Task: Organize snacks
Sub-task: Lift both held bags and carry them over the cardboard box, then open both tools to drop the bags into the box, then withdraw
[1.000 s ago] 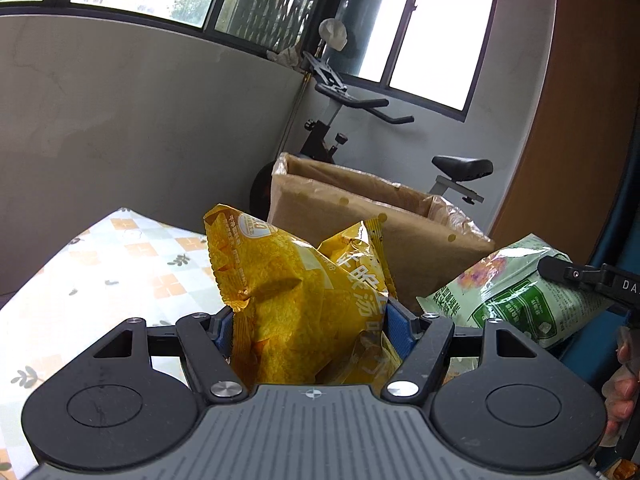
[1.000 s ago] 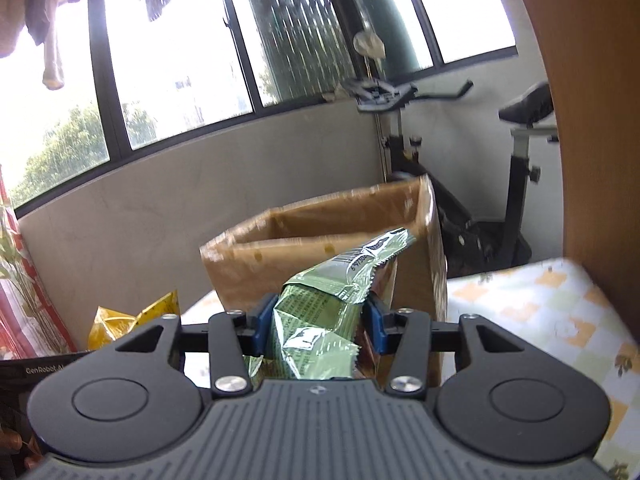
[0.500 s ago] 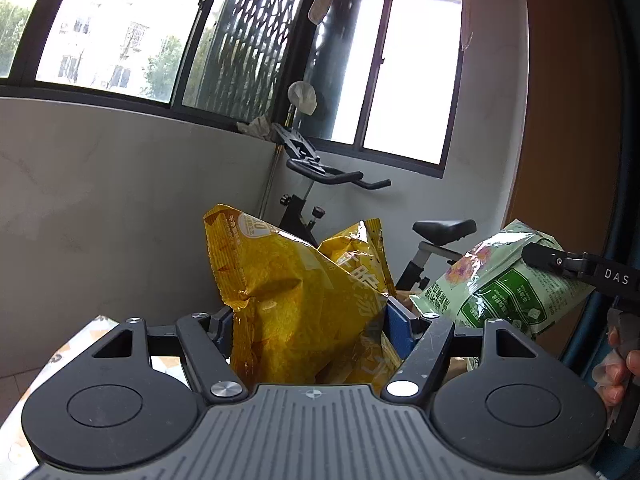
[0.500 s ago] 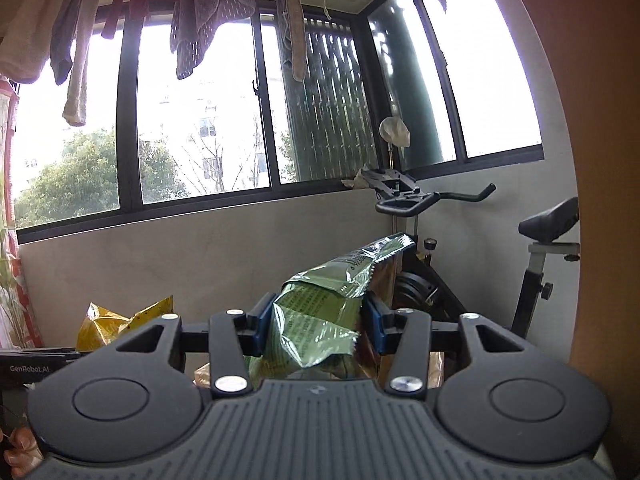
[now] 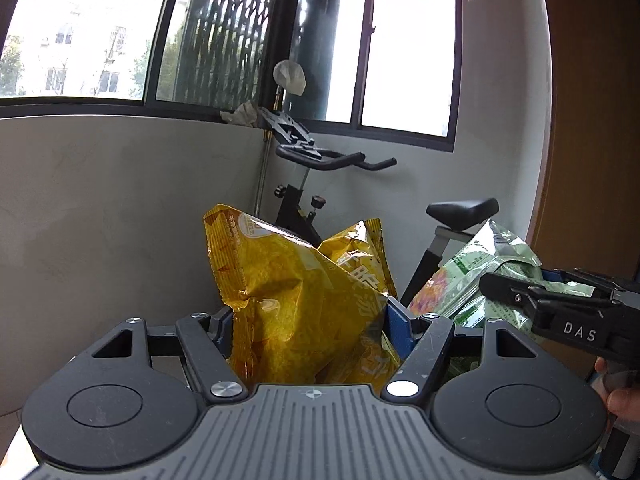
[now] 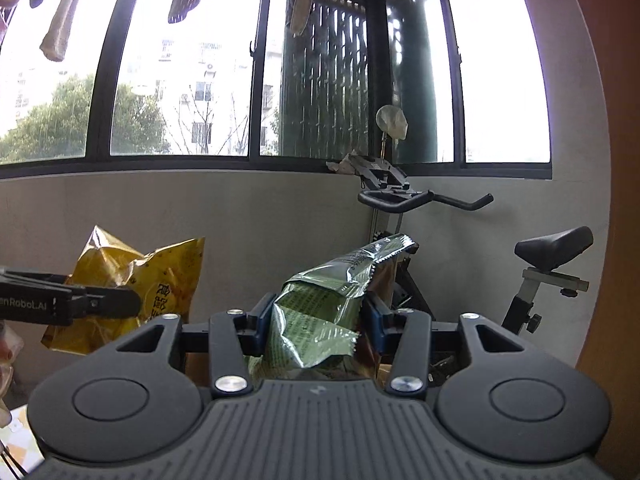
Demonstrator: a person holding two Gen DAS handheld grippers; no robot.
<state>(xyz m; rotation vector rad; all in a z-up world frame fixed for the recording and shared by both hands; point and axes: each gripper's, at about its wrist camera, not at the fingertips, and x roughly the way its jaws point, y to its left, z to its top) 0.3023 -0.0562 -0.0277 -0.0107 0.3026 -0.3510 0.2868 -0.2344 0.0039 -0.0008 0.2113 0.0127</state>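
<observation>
Left gripper (image 5: 310,320): both blue-padded fingers are pressed against the sides of a yellow snack bag (image 5: 296,300), which is pinched between them and stands upright, crumpled, its top edge above the fingers. Right gripper (image 6: 316,320): fingers are clamped on a green snack bag (image 6: 320,320), creased, its sealed end tilted up to the right. Both bags are held in the air, side by side and apart, yellow to the left of green; each shows in the other camera. Behind them stands an exercise bike (image 6: 460,240) with black handlebars and saddle, against a grey wall (image 5: 120,208) under dark-framed windows (image 6: 180,72). Laundry (image 6: 56,20) hangs at the top of the right view.
</observation>
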